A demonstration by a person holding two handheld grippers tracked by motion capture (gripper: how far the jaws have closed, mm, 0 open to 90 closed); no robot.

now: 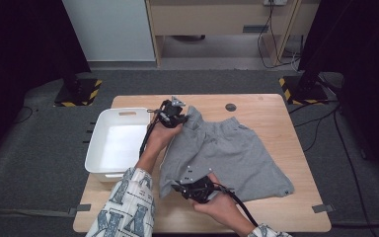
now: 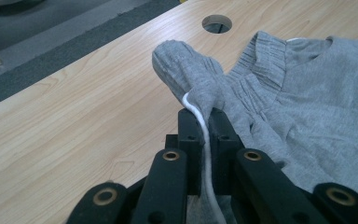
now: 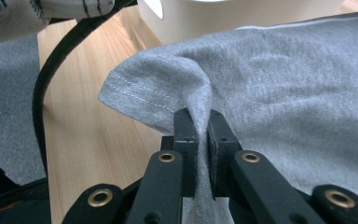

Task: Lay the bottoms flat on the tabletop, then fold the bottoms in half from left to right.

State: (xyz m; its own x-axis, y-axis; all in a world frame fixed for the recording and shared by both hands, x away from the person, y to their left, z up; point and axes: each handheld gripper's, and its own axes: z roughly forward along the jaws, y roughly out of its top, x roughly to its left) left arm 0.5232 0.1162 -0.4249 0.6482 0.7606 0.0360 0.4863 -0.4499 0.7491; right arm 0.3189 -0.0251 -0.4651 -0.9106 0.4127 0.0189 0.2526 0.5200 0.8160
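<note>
- A light wooden surface [image 1: 276, 148] carries a pair of grey shorts [image 1: 232, 153], spread mostly flat across its middle, with the elastic waistband toward 12 o'clock and the leg hems toward 6 o'clock.
- A white plastic bin [image 1: 94, 143] sits at 9 o'clock of the shorts, just beside them and holding nothing.
- The left tongs [image 1: 177, 117] are at about 11 o'clock of the shorts, pressed together on the waistband corner [image 2: 186, 74]; the left gripper view shows a fold of grey cloth and a white drawstring [image 2: 205, 140] pinched between the jaws.
- The right tongs [image 1: 190, 186] are at about 7 o'clock, pressed together on the hemmed leg corner [image 3: 158, 88], which bunches up between the jaws.
- Progress, as a judgement: both left-side corners are gripped and slightly raised, so the grasping is done. Folding that edge over, or carrying the shorts to the bin, seems yet to come.
</note>
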